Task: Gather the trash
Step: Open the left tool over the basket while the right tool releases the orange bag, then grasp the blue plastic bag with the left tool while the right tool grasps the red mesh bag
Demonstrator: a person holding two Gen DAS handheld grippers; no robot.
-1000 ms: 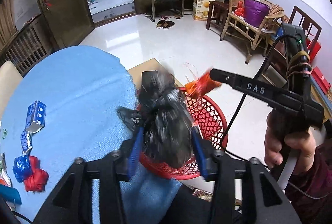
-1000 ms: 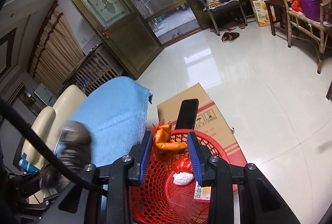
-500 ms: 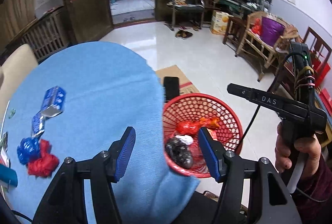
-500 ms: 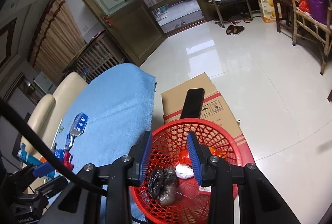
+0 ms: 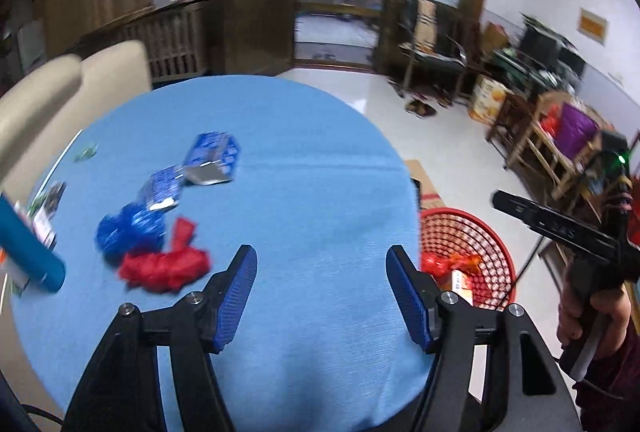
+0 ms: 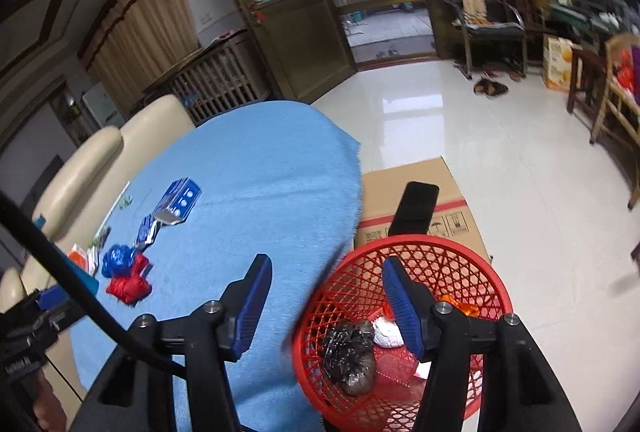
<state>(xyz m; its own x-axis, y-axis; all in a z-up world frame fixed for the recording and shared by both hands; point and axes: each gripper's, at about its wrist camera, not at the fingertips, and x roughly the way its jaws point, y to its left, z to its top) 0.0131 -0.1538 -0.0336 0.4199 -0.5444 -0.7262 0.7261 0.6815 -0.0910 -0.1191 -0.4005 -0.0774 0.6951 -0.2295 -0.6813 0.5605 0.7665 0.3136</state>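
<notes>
My left gripper is open and empty above the blue tablecloth. Trash lies to its left: a red crumpled wrapper, a blue crumpled wrapper and blue foil packets. My right gripper is open and empty, over the table edge and the red mesh basket. The basket holds a black crumpled bag, a white wad and orange-red wrappers. The same table trash shows in the right wrist view.
A cardboard box with a black phone on it stands behind the basket. A teal cylinder and small packets lie at the table's left edge. Cream chairs stand behind the table. Open tiled floor lies to the right.
My left gripper opened and dropped the black bag into the basket, then swung left over the table. My right gripper let the orange wrapper fall into the basket and opened wider.
</notes>
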